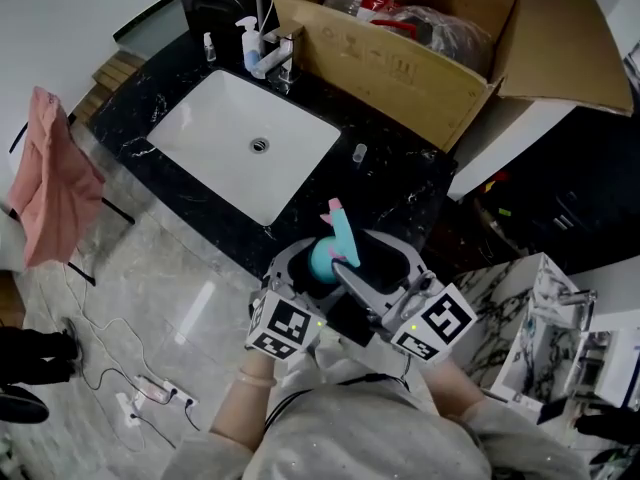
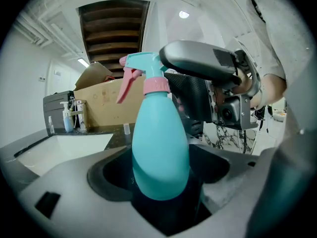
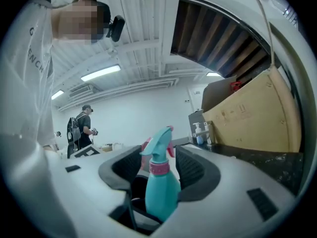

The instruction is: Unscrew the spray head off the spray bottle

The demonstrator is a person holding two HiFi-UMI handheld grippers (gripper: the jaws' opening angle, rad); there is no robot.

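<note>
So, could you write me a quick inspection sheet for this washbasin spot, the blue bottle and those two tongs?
Surface: black marble counter with a white sink.
Job's things: teal spray bottle, its spray head in place above a pink collar.
Clutter: open cardboard box, soap pump bottle by the tap, small clear cup.
Grippers: left tongs shut on the bottle's body; right tongs open, flanking the spray head without pressing.
Cables: white cables and power strip on the floor.
Surroundings: pink cloth hanging left; a person far behind.
</note>
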